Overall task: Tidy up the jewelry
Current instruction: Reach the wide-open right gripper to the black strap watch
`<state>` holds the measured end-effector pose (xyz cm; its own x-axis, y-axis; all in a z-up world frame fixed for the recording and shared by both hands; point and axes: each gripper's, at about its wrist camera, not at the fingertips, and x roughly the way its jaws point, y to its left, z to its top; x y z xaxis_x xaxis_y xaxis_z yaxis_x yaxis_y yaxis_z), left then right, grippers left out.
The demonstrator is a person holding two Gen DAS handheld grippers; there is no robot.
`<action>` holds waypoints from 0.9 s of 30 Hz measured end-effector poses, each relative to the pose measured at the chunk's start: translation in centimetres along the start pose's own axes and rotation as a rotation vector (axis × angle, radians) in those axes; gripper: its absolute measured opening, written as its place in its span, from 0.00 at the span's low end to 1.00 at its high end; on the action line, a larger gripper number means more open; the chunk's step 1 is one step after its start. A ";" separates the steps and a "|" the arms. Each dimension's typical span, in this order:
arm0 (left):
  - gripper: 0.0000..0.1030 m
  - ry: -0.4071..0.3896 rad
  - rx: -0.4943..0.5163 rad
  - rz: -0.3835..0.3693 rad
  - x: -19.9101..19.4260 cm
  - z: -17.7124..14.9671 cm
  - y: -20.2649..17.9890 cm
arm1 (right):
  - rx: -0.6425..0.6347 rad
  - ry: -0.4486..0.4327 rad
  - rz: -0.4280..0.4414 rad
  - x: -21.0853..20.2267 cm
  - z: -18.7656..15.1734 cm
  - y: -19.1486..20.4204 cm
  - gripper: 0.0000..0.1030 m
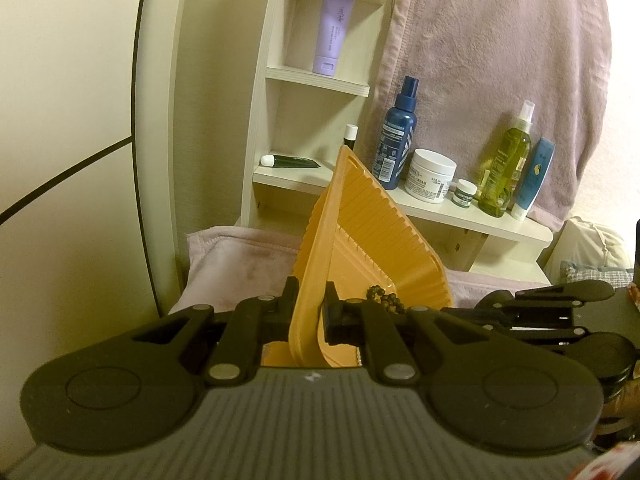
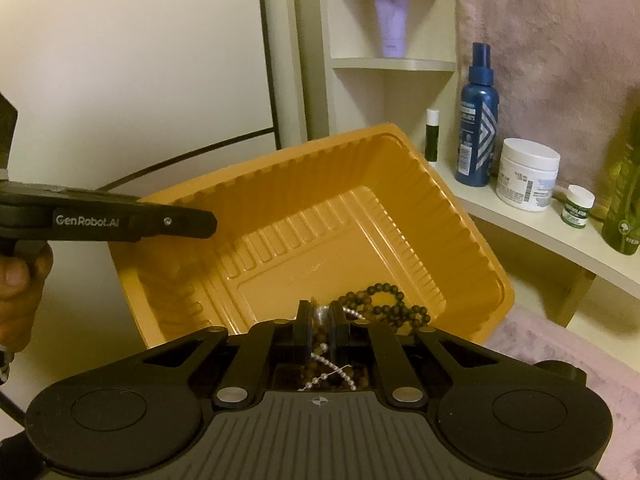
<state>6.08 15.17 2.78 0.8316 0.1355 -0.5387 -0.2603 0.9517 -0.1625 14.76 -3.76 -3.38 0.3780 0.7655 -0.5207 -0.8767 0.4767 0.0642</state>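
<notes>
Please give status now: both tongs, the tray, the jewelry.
Left tongs shut on orange tray rim, tray tilted. Right tongs shut on silver chain. Dark bead bracelet in tray. Nothing blocking.

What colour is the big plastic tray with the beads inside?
Orange. The ribbed plastic tray shows best in the right wrist view.

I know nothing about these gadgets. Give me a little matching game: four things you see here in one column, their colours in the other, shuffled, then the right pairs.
Things:
1. tray
2. spray bottle
3. cream jar
4. tube

Colours:
A. white
B. lilac
C. orange
D. dark blue

Pairs: 1-C, 2-D, 3-A, 4-B
</notes>
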 end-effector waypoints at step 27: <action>0.10 0.000 0.000 0.001 -0.1 0.1 0.0 | 0.225 0.014 -0.333 -5.9 -6.1 -8.3 0.62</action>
<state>6.09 15.18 2.94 0.8313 0.1360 -0.5389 -0.2610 0.9516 -0.1625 17.97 -14.82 -6.03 0.6247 0.5481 -0.5562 -0.6197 0.7813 0.0739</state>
